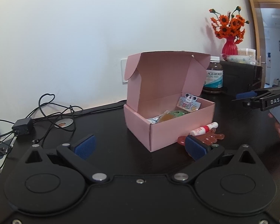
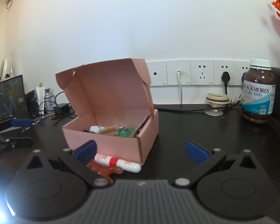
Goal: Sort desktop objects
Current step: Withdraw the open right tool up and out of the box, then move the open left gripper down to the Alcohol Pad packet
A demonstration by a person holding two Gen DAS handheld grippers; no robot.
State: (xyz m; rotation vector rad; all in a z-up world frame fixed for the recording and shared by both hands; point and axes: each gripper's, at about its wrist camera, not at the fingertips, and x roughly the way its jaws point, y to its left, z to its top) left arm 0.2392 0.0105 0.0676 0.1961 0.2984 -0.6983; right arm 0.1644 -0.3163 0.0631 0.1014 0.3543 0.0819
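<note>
Here, left gripper (image 1: 140, 147) spread wide, right gripper (image 2: 141, 152) spread wide, both empty, facing pink box (image 1: 169, 127).

A pink cardboard box (image 1: 164, 128) stood on the dark desk with its hinged lid tilted up and back, open. Inside lay a jumble of small items: a cartoon mouse card (image 1: 189, 102) leaning against the back wall, and a green packet (image 2: 125, 132). Just beside the box's front wall lay a white tube with a red band (image 2: 119, 162) on its side, touching a translucent orange hand-shaped toy (image 1: 211, 137).
</note>
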